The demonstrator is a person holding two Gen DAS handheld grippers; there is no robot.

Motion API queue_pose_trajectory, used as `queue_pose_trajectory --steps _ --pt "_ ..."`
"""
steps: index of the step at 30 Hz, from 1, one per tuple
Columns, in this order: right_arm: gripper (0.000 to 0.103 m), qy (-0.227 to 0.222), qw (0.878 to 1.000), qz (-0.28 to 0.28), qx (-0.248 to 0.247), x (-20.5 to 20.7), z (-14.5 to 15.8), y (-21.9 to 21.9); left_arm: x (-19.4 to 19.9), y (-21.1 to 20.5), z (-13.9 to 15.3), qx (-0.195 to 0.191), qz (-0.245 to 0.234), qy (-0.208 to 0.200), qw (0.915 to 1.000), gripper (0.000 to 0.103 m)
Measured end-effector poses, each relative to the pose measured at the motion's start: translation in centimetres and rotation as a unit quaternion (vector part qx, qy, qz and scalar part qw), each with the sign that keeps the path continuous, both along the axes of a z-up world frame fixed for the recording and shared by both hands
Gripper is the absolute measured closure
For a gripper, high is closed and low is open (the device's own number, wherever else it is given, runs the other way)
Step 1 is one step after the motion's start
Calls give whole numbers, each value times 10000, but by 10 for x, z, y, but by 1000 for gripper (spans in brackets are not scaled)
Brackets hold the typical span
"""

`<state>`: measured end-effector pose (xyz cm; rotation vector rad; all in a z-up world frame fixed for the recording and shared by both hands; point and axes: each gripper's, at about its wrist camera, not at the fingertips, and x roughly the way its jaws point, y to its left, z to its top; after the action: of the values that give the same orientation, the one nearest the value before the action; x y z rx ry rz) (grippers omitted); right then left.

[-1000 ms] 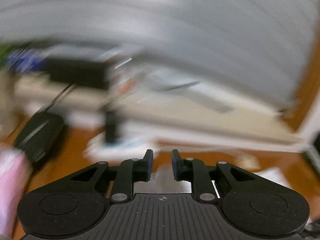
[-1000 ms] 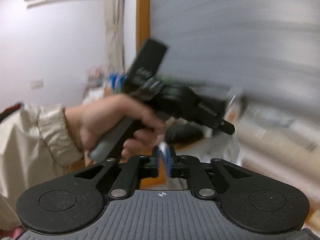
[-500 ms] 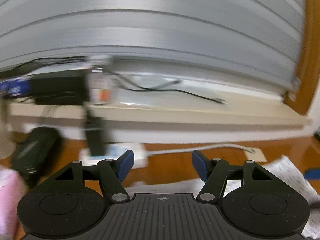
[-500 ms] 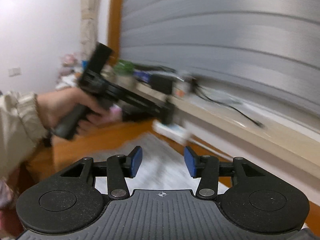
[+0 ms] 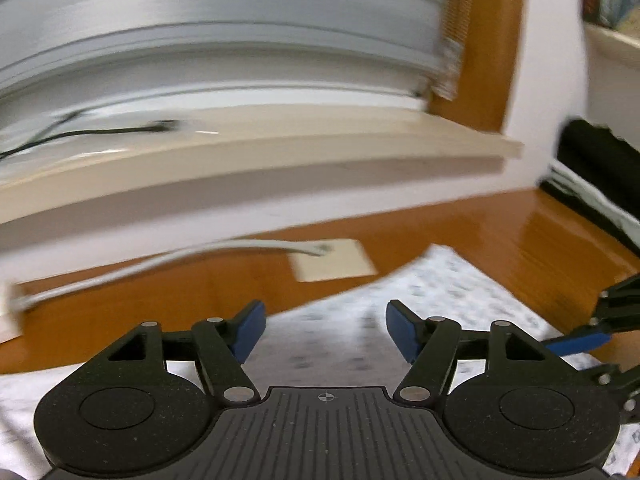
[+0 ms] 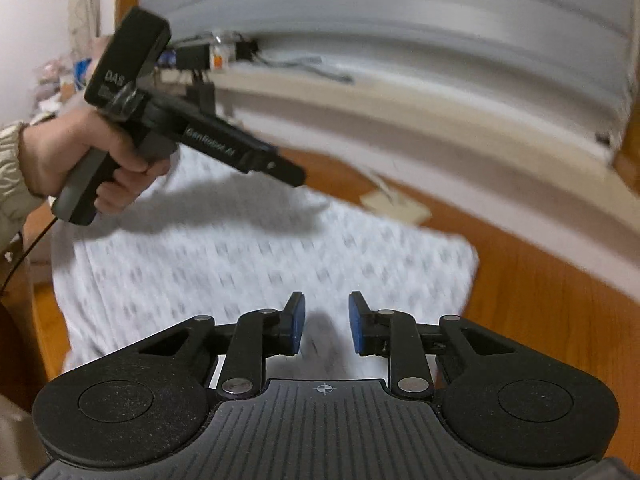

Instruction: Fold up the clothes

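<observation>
Two grippers were held over a white, grey-speckled cloth (image 6: pixel 256 256) spread flat on an orange wooden floor (image 5: pixel 500 232). Beyond it a pale square pad (image 5: pixel 332 260), a white cable (image 5: pixel 160 260) and a cream ledge (image 5: pixel 280 148) under grey slatted blinds (image 6: pixel 400 20) were seen (all blurred). The left gripper (image 5: pixel 325 330) was held wide apart, nothing between its blue pads. The right gripper (image 6: pixel 326 324), jaws closing, was empty too. A hand (image 6: pixel 72 156) was wrapped round the left handle.
</observation>
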<state>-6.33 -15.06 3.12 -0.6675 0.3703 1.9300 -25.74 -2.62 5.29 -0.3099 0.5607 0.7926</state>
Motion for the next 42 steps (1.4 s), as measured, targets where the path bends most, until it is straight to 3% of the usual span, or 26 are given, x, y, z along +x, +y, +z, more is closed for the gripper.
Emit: queue_pose_trajectory --steps 3,5,11,15,22,24,29,34,39,40,41,42 --pt "77 81 9995 75 -289 15 -15 -6 30 -4 -14 -84 -543 306 9980 34" --pt "77 117 9995 210 -215 24 -17 -13 44 -10 -24 -31 -903 496 9947 34" --pt "78 -50 9992 378 -101 42 -19 -20 63 -14 -30 86 -1006 457 9938 32" --pt "77 -163 9994 291 -45 68 -20 -23 98 -13 -32 75 -985 447 9941 32" --pt "69 -595 9957 -693 130 118 -12 -34 170 -16 -37 127 -952 494 9942 32" --pt "69 -409 9939 -973 312 119 -7 -36 180 -18 -38 150 -902 510 9945 31" --pt "65 20 9953 -886 393 100 -8 -31 131 -32 -24 -27 -729 284 9969 28" --pt "58 -160 9957 -876 254 91 -24 -20 5 -51 3 -274 -165 -267 9991 27" --pt "46 -117 9950 -944 293 93 -28 -13 -105 -75 16 -103 799 -114 9967 29" --pt "44 -71 9948 -979 262 95 -29 -12 -112 -80 14 -142 834 -100 9964 36" --pt "40 -3 9946 -1015 214 98 -29 -11 -119 -84 13 -181 868 -86 9960 54" --pt "37 105 9943 -1053 142 103 -29 -11 -126 -89 11 -219 903 -73 9956 61"
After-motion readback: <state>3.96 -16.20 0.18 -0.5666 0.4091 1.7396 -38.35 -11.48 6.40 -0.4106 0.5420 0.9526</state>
